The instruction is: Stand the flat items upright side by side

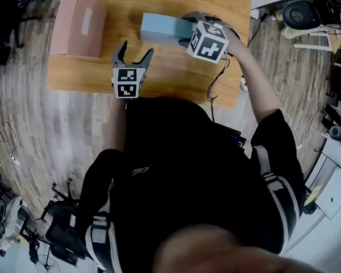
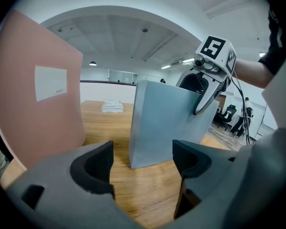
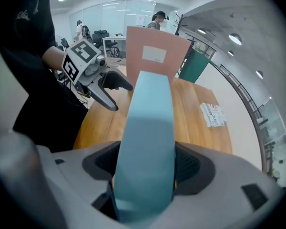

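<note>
Right gripper (image 3: 145,171) is clamping blue box (image 1: 162,28) upright near standing pink box (image 1: 77,19), steadying it; left gripper (image 1: 135,53) is hovering agape, empty.

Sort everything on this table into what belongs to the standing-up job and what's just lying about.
Job: blue box, standing, clamped in the right tool; pink box, upright nearby; left tool, open and empty.
Lying about: small white packet on the table.

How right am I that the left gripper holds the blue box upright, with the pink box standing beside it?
Wrong gripper: the right gripper holds the blue box upright, as the right gripper view shows. The pink box does stand beside it.
</note>
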Motion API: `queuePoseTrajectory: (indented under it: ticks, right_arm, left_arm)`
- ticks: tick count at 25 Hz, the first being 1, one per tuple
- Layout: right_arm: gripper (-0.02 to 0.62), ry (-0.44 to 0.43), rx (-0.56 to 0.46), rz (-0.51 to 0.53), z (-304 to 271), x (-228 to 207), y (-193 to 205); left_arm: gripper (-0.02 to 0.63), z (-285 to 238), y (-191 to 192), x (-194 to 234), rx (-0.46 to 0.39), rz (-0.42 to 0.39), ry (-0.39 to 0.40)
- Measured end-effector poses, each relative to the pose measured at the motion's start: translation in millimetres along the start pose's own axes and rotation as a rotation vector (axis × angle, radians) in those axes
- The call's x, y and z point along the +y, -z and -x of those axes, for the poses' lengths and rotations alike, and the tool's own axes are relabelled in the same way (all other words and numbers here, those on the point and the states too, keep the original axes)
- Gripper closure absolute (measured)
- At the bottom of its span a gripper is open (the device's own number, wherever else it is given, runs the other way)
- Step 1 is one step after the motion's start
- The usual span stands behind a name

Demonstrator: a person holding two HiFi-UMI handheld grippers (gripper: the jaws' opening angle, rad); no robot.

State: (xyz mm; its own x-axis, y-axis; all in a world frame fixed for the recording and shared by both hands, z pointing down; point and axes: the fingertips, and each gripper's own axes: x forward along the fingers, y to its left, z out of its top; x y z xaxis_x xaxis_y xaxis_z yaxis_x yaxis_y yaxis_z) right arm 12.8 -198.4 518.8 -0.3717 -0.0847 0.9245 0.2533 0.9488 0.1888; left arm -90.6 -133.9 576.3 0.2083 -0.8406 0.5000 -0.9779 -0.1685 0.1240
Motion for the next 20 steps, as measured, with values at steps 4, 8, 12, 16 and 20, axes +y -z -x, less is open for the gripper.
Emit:
queuePoseTrajectory:
  ticks: [4, 8, 12, 16, 20]
  right_arm:
    - [0.279, -0.006, 0.067, -0.011, -5.0, -1.6, 0.8]
    - [0.293, 0.03, 0.105, -0.088, -5.3, -6.7, 0.0]
    - [0.296, 0.137, 0.037, -0.242, 8.8, -24.6, -11.5]
    - [0.296, 0.349, -0.128, -0.446, 45.0, -53.3, -30.5]
    - [0.295, 0.594, -0.34, -0.652, 75.7, -69.7, -36.8]
  left_arm:
    - [0.21, 3.5, 14.7, 3.8, 0.015, 0.015, 0.021]
    - [0.212, 4.8, 20.1, 5.2, 0.023, 0.01, 0.068]
    - [0.216, 3.5, 13.3, 10.7, 0.021, -0.009, 0.133]
    - [0.222, 5.1, 1.4, 21.0, 0.0, -0.026, 0.2]
    - [0.225, 6.1, -10.2, 29.9, -0.003, -0.071, 0.246]
